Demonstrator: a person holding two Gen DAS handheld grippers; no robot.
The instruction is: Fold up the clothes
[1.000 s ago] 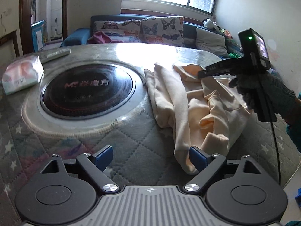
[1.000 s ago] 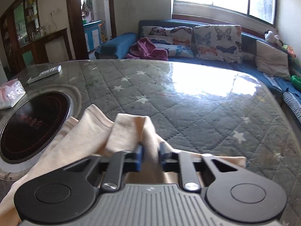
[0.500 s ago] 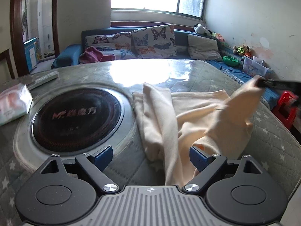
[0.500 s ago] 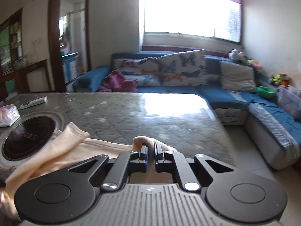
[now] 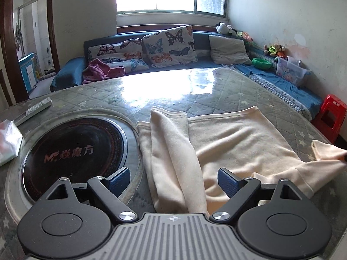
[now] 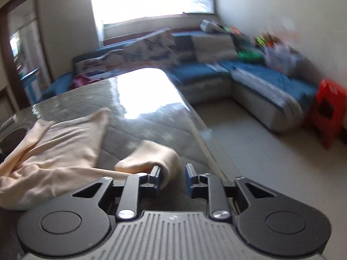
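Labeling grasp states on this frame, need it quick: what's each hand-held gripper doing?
Left hand-held gripper: open, holding nothing; the cream garment lies under it.
Right hand-held gripper: jaws opening, letting go of the garment's sleeve end, which touches only one pad.

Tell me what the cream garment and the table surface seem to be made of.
Cream garment: probably soft knit or fleece cotton, matte and slightly fuzzy, draping in rounded folds. Table surface: looks like clear glass or plastic over quilted star-print cloth, since it mirrors the window glare.
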